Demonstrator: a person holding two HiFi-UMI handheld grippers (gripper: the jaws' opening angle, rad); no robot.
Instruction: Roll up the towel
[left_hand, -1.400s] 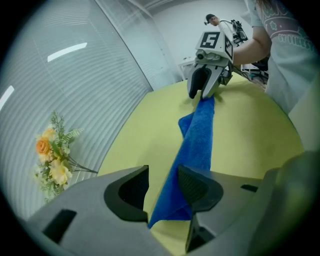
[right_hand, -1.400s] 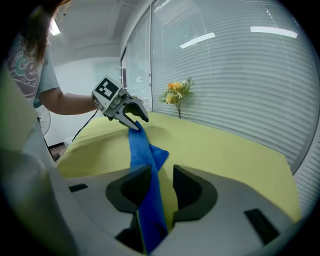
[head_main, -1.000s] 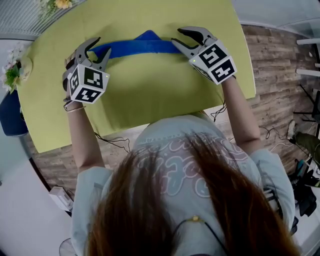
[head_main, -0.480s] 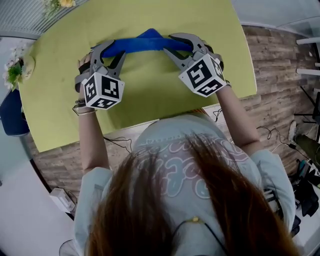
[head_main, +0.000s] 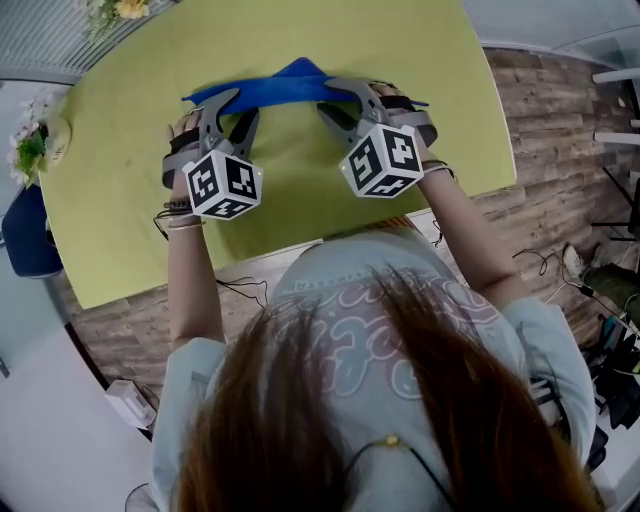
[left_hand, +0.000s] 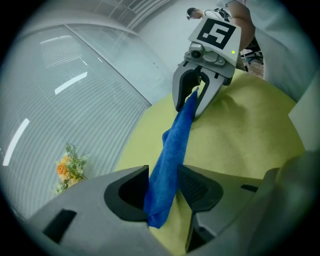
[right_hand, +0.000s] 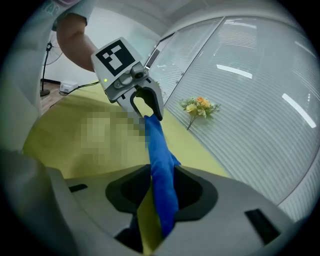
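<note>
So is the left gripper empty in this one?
No, the left gripper has the blue towel pinched between its jaws.

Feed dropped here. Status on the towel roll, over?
Left gripper, right gripper: each shut near one end of the blue towel. Towel bunched into a strip, strung between them over the table. Nothing blocking.

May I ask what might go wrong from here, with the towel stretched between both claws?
The left claw grips the towel close to its end, so tension may pull it free. The towel is bunched into a strip, with a corner sticking out, so any roll could come out uneven.
</note>
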